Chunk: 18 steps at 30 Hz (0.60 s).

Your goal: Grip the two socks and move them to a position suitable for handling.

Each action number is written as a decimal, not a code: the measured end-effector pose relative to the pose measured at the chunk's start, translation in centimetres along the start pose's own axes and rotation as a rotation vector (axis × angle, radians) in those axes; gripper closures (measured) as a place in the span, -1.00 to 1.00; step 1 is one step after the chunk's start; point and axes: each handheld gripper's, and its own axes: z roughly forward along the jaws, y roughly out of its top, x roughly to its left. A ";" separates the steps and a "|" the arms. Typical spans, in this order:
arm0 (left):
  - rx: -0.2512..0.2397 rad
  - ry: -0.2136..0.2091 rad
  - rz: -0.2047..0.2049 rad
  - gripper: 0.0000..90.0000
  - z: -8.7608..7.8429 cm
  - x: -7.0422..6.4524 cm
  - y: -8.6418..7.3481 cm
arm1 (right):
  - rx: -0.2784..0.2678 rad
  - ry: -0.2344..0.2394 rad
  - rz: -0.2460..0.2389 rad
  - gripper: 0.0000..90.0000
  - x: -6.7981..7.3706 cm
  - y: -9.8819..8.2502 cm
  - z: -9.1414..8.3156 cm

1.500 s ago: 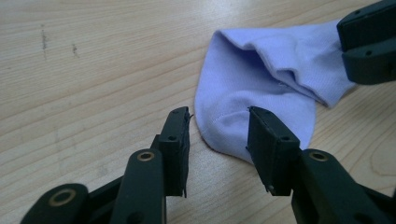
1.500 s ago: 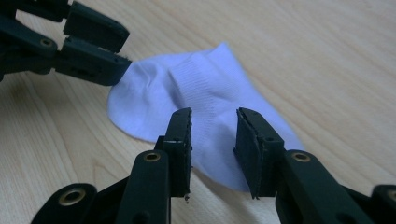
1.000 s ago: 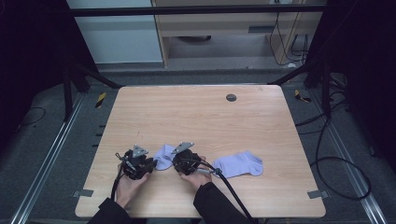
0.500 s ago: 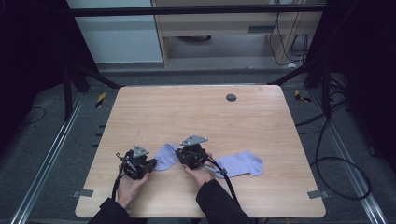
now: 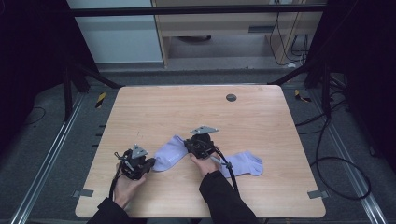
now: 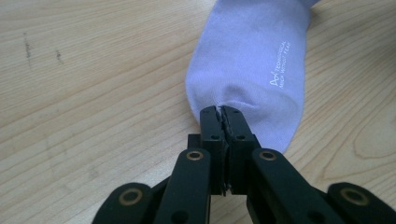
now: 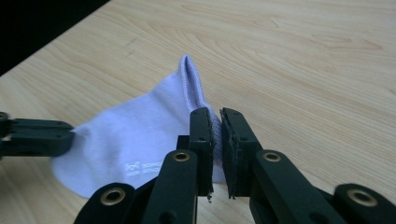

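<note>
While the left gripper [image 6: 222,111] is clamping its jaws tight on the toe end of a lilac sock [image 6: 254,60], the right gripper [image 7: 214,116] is pinching the cuff edge of the same sock between narrow jaws, having just been closing on it. The sock is lying stretched between the two grippers near the front of the wooden table [image 5: 177,107], and a second lilac sock [image 5: 245,164] is resting flat just beside the right hand [image 5: 204,164]
</note>
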 end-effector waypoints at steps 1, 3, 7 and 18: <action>-0.001 0.003 0.000 0.95 0.0 0.0 0.0 | 0.004 -0.006 0.002 0.85 -0.1 0.0 0.2; -0.003 0.010 -0.002 0.95 0.0 0.1 0.0 | 0.018 -0.026 0.004 0.84 -0.3 -0.1 0.7; -0.010 0.022 -0.013 0.94 0.2 0.3 -0.1 | 0.007 -0.092 -0.036 0.61 -0.7 -0.1 1.3; -0.057 0.034 -0.088 0.42 0.6 0.6 -0.4 | 0.051 -0.115 -0.060 0.40 -2.0 0.1 1.5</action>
